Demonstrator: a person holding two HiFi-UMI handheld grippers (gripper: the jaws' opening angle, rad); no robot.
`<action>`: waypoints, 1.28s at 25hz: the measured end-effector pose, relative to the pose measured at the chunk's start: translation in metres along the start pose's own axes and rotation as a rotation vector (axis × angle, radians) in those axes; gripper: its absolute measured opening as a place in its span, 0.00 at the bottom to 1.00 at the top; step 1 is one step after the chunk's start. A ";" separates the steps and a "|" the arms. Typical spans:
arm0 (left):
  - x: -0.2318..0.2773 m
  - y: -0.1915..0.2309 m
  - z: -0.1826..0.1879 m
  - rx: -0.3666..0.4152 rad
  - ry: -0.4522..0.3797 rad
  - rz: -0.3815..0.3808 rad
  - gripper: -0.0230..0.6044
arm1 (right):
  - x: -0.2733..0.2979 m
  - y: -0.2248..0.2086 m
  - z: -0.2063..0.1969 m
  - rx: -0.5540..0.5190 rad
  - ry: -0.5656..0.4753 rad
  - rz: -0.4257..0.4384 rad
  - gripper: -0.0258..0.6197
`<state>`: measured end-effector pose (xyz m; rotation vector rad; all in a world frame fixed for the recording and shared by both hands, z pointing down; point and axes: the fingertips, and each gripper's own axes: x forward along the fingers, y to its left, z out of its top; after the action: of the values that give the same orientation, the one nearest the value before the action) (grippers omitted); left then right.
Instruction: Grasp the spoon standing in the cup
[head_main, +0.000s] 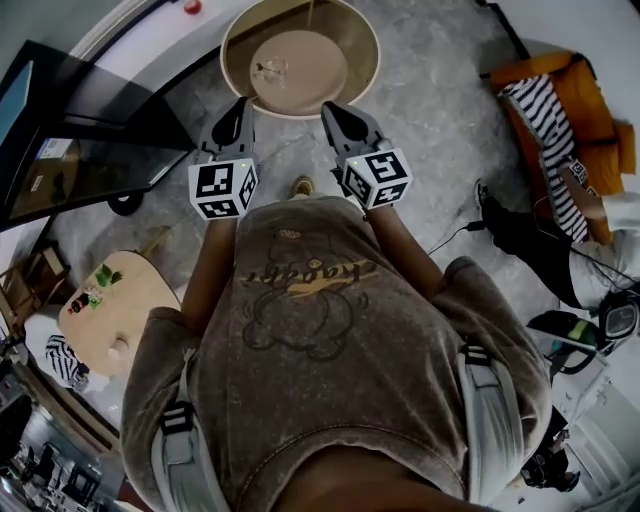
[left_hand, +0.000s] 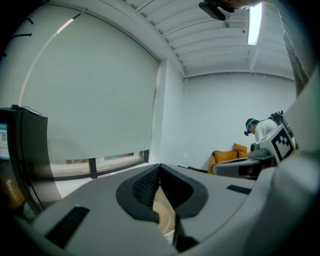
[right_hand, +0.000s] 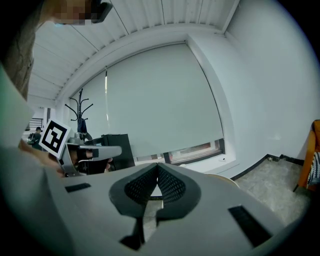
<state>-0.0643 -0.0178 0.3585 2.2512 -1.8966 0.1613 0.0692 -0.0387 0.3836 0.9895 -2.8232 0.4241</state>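
A round tan table (head_main: 362, 40) stands on the floor ahead of me. On its top sits a small pale object (head_main: 268, 70), too small to tell whether it is the cup with the spoon. I hold both grippers at chest height, short of the table's near rim. The left gripper (head_main: 241, 104) is shut with nothing between its ribbed pads (left_hand: 145, 186). The right gripper (head_main: 334, 108) is shut and empty too, its pads (right_hand: 171, 186) meeting at the tip. Neither gripper view shows a cup or a spoon; both look out level across the room.
A dark monitor on a desk (head_main: 70, 150) fills the left. A small wooden side table (head_main: 110, 310) is at the lower left. An orange sofa with a striped cloth (head_main: 560, 110) and a person (head_main: 540, 250) are at the right. A coat rack (right_hand: 80, 107) stands by the window blind.
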 end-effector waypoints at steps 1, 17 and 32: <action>0.004 0.001 0.002 -0.002 -0.003 0.006 0.07 | 0.003 -0.005 0.002 -0.001 0.000 0.004 0.07; 0.042 0.022 0.006 -0.003 0.007 -0.018 0.07 | 0.041 -0.021 -0.001 0.025 0.040 0.000 0.07; 0.093 0.066 0.011 0.022 0.005 -0.138 0.07 | 0.105 -0.042 0.012 0.040 0.035 -0.080 0.07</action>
<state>-0.1133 -0.1205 0.3721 2.3836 -1.7381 0.1673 0.0131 -0.1363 0.4026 1.0869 -2.7434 0.4855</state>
